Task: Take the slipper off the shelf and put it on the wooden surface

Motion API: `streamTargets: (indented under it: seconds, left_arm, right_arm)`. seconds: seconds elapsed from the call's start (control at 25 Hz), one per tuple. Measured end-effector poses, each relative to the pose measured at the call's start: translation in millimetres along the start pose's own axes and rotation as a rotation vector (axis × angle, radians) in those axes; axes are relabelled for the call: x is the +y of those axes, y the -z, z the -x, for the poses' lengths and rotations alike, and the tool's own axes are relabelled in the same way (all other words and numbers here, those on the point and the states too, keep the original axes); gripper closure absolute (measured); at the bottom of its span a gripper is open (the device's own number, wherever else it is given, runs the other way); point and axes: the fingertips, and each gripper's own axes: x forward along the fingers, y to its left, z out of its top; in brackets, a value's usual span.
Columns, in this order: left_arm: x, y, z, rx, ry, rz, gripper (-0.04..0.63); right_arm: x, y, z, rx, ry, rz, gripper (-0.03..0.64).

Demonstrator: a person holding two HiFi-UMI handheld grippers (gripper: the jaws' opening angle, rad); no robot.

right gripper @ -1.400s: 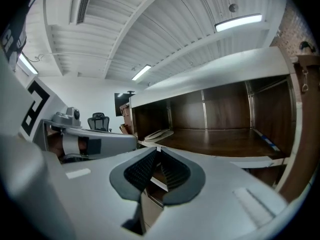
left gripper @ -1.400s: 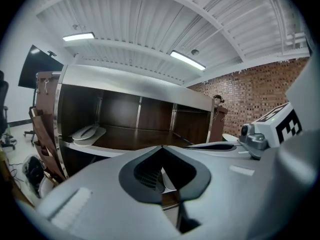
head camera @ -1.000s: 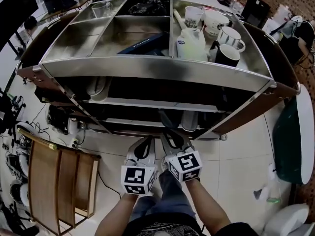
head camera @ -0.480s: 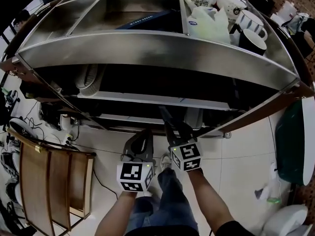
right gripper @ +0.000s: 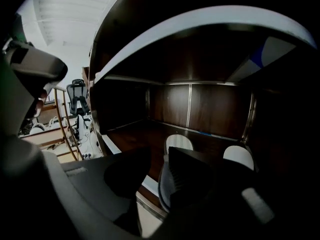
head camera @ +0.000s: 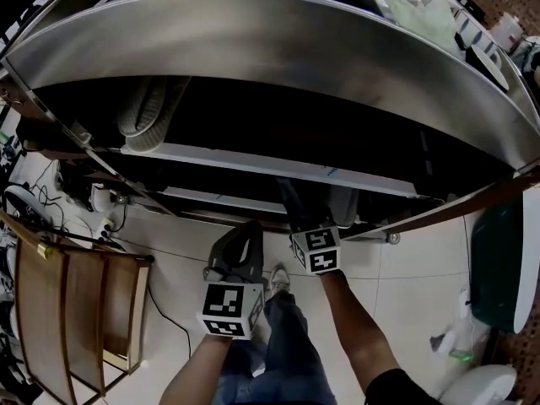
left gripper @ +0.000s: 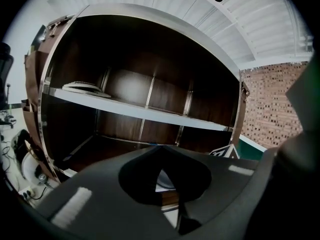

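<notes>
One pale slipper (head camera: pixel 150 106) lies on the middle shelf at the left, also visible in the left gripper view as a slipper (left gripper: pixel 82 87). Two more light slippers (right gripper: pixel 178 143) (right gripper: pixel 239 156) lie on the dark lowest shelf. My right gripper (right gripper: pixel 157 156) reaches in at that shelf's front edge. Its jaws have just been opening and stand apart, with the nearer slipper's grey sole edge (right gripper: pixel 162 189) showing in the gap, not pinched. From above, the right gripper (head camera: pixel 295 207) is half hidden under the shelf lip. My left gripper (head camera: pixel 240 245) hangs back over the floor, tips together, holding nothing.
The metal-topped cart (head camera: pixel 253 49) overhangs both grippers. A wooden slatted rack (head camera: pixel 76 310) stands on the floor to the left. Cables and a power strip (head camera: pixel 105 213) lie by the cart's left leg. A green-edged table (head camera: pixel 506 260) is on the right.
Both grippers have sunk lower and the view has dropped with them. The right gripper has pushed forward under the lowest shelf's edge; the left has stayed further back.
</notes>
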Motion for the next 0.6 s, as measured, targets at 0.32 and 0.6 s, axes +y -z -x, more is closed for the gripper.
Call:
streamTargets:
  seconds: [0.32,0.6]
  left_arm:
    - [15.7,24.9,1.5,0.015,-0.021,0.008,0.591]
    - [26.0,40.2,-3.2,0.01,-0.025,0.004,0.591]
  right_arm:
    - [-21.9,39.4,-38.1,0.084,0.047,0.027,0.497]
    - [-42.6,68.5,-61.6,0.156,0.099,0.041,0.491]
